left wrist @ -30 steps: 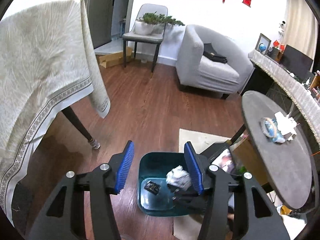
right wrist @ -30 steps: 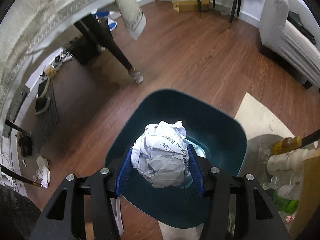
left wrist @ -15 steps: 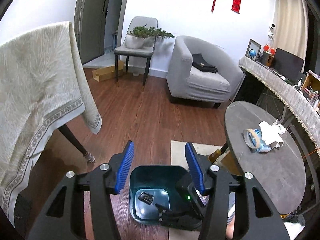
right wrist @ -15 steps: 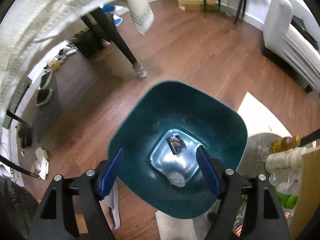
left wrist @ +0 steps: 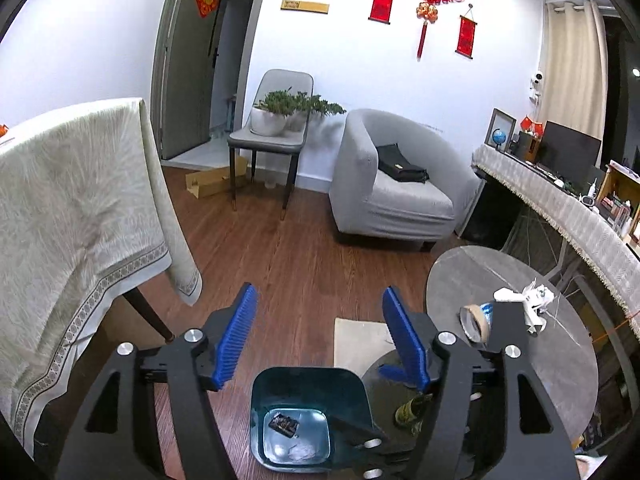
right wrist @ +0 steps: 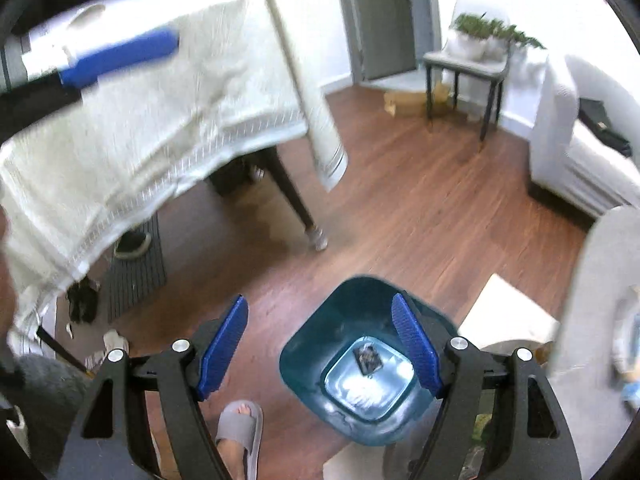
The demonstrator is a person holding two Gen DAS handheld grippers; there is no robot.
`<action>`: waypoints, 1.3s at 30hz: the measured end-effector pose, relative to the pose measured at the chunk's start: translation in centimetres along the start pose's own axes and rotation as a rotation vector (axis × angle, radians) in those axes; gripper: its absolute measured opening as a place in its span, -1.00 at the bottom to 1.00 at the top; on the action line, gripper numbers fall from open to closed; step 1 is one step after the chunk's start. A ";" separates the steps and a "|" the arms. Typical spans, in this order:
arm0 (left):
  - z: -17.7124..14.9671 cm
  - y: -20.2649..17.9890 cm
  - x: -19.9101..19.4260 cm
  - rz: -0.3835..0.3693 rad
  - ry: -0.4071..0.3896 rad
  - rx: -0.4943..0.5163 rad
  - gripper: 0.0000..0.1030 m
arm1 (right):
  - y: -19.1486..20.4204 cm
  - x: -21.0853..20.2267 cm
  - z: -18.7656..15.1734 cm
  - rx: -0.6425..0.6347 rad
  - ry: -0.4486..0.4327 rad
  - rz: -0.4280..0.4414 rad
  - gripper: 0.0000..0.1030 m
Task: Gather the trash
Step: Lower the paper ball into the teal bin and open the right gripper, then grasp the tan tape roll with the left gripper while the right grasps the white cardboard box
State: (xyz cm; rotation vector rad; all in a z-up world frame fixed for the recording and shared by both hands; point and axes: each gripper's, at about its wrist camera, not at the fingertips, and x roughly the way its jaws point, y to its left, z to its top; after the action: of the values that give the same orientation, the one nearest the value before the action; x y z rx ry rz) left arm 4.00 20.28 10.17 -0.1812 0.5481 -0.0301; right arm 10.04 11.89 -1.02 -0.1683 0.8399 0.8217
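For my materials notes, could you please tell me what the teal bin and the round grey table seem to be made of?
The teal square-mouthed waste bin looks like moulded plastic: smooth one-piece walls, with a glossy sheen on its floor. The round grey side table appears stone-like or laminate: matt, mottled surface with faint pale lines; which one is unclear.

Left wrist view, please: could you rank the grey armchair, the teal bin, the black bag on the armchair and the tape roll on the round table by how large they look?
1. Grey armchair
2. Teal bin, though nearness to the camera enlarges it
3. Black bag
4. Tape roll, clearly smallest
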 end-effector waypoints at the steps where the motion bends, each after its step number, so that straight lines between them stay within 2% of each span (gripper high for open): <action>1: 0.1 -0.1 0.0 -0.002 -0.001 0.002 0.35 | -0.6 -1.1 0.2 0.007 -0.022 -0.011 0.47; 7: 0.1 -2.2 0.8 -0.019 -0.002 0.017 0.46 | -3.8 -5.4 0.6 0.038 -0.103 -0.084 0.47; 12: -0.3 -5.3 2.4 -0.054 0.019 0.044 0.51 | -6.9 -8.0 -0.1 0.076 -0.137 -0.152 0.49; 24: -2.6 -11.8 6.7 -0.117 0.098 0.113 0.51 | -13.6 -13.2 -2.9 0.200 -0.206 -0.245 0.57; 35: -5.2 -15.7 11.3 -0.132 0.184 0.158 0.48 | -18.3 -17.2 -5.4 0.344 -0.278 -0.259 0.62; 39: -5.8 -17.1 13.0 -0.134 0.213 0.163 0.39 | -18.9 -17.5 -5.7 0.366 -0.283 -0.252 0.62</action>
State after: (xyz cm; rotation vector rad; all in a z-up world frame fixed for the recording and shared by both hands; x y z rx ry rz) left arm 12.40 1.55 1.71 -0.0550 0.7425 -0.2256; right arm 13.20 -13.76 4.43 0.1611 0.6707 0.4320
